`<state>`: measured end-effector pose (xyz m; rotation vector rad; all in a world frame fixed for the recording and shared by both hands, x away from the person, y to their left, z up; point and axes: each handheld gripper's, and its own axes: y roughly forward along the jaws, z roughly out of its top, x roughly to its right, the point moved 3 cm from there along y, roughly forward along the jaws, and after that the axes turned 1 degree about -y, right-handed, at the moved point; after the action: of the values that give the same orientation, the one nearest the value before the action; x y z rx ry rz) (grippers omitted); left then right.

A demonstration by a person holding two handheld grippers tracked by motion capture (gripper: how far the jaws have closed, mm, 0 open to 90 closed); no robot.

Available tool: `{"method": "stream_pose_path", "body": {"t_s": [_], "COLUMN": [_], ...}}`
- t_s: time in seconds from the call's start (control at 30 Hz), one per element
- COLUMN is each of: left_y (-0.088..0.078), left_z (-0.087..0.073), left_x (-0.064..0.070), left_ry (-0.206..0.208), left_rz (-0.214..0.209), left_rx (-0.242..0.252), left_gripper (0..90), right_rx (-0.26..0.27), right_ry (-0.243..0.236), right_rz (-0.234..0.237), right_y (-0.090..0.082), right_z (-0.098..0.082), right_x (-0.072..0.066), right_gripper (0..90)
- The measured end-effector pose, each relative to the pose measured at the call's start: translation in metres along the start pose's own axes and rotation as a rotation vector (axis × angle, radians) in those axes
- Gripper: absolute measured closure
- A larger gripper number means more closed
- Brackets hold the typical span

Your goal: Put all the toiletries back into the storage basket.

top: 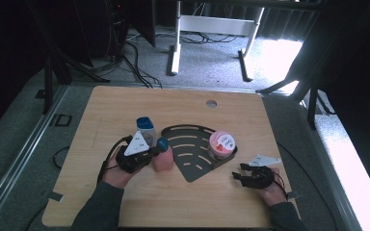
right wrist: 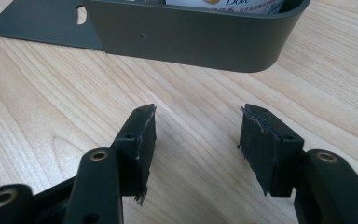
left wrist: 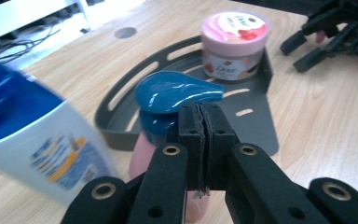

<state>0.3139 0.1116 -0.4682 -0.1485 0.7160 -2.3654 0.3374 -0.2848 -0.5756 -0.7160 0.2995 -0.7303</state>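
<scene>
Left gripper [left wrist: 200, 121] jaws pressed flat together, pads touching, nothing visibly between them; tips sit right at the blue pump head of the pink bottle [top: 163, 156], just behind its neck in the left gripper view. Can't tell if they touch the pump. Right gripper [right wrist: 196, 135] jaws spread wide, empty, low over bare wood just in front of the shelf's rounded corner wall. Dark grey fan-shaped corner shelf [top: 192, 166] lies flat mid-table, slotted base, raised rim along the curved side. Pink-lidded Dove jar [top: 221, 144] stands in the shelf's right corner, against the rim. Pink bottle stands upright on the table [top: 250, 120], just beside the shelf's left edge, not on it. White bottle with blue cap [top: 146, 129] stands close behind and left of the pink one, near the left gripper; it crowds that side, blurred large in the left gripper view. The two grippers are well apart, shelf between them. Round cable hole [top: 211, 103] near the table's far edge. Cables and a white desk frame on the floor beyond.
</scene>
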Motion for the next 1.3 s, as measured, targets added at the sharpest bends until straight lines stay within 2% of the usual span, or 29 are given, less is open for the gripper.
{"method": "stream_pose_path", "body": {"t_s": [0.17,0.37,0.53,0.67,0.73,0.9,1.07,1.3], "left_y": [0.006,0.009,0.007,0.006,0.007,0.015,0.025,0.037], "left_z": [0.003,-0.004,-0.005,-0.006,-0.008,-0.011,-0.007,0.000], "left_x": [0.005,0.006,0.003,-0.002,-0.006,-0.008,-0.006,-0.008], "left_ry": [0.017,-0.022,-0.053,-0.090,-0.109,-0.126,-0.132,-0.134], "left_rz": [-0.021,-0.035,-0.045,-0.022,0.006,0.022,0.039,0.034], "left_rx": [-0.007,-0.031,-0.024,-0.014,-0.020,-0.029,-0.044,-0.043], "left_gripper": [86.8,81.1,73.9,67.5,61.1,54.3,42.3,40.3], "right_rx": [0.000,0.002,0.002,0.002,0.001,0.002,0.001,0.002], "right_ry": [-0.001,-0.001,-0.005,-0.006,-0.005,-0.006,-0.007,-0.005], "right_rz": [0.001,0.003,0.002,0.003,0.004,0.005,0.006,0.007], "right_y": [0.000,0.000,0.000,0.000,0.000,0.000,0.000,0.000], "right_z": [0.000,0.000,0.000,0.000,0.000,0.000,-0.001,-0.001], "right_x": [0.000,0.001,0.000,0.000,0.000,0.000,0.000,0.000], "right_gripper": [45.1,45.1,44.6,44.5,44.4,43.9,43.6,43.5]}}
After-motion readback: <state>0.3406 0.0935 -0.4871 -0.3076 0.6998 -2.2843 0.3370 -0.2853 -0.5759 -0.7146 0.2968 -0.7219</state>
